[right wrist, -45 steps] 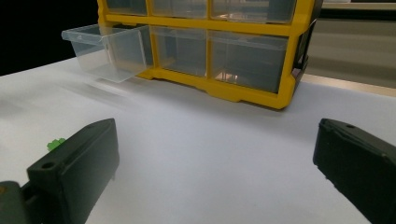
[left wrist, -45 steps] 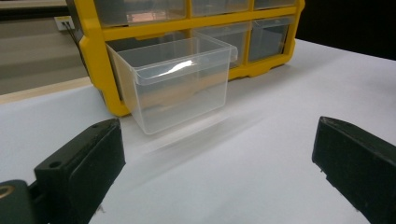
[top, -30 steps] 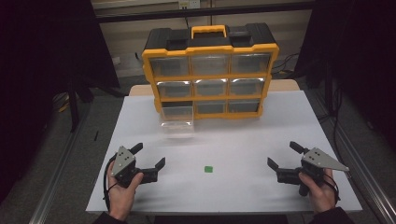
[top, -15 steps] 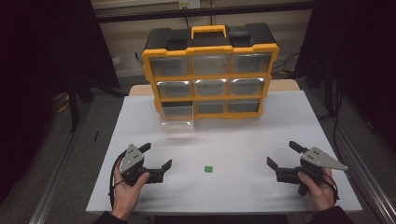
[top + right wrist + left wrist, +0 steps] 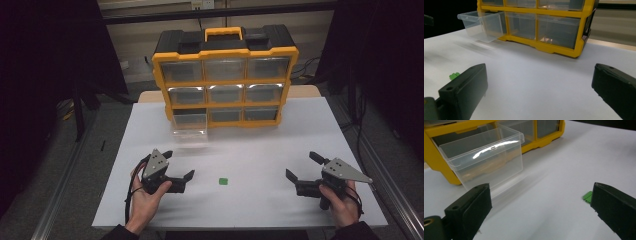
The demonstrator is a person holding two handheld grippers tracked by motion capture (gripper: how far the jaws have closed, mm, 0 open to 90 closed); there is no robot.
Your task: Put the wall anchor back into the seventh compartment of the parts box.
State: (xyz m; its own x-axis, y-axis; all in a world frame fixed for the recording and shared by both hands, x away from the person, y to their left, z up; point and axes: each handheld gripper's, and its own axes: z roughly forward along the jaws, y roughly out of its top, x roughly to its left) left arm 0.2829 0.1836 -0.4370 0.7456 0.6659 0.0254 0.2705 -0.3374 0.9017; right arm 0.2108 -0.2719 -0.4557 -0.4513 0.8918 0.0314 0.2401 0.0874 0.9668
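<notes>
High view: white table (image 5: 250, 150) with a yellow organizer (image 5: 225, 77) standing upright at its far edge, black top and yellow handle, 9 clear drawers in 3 rows of 3. Bottom-left drawer (image 5: 190, 131) is pulled out toward the person and juts over the table; the other 8 sit flush.

Small green part (image 5: 223, 181) lies on the bare table near the front, between the 2 grippers, closer to the left one.

Left gripper (image 5: 176, 171) is held in the left hand (image 5: 145, 197) at front left, jaws spread wide with nothing between them, pointing toward the green part. Left gripper view: pulled-out drawer (image 5: 484, 157) looks empty; green part (image 5: 587, 195) peeks out just beside the inner edge of 1 jaw, not touching as far as can be told.

Right gripper (image 5: 305, 167) is held in the right hand (image 5: 342, 205) at front right, jaws also spread wide and empty. Right gripper view: green part (image 5: 454, 75) lies beside 1 jaw, farther off; organizer (image 5: 549, 25) and open drawer (image 5: 482, 25) behind.
</notes>
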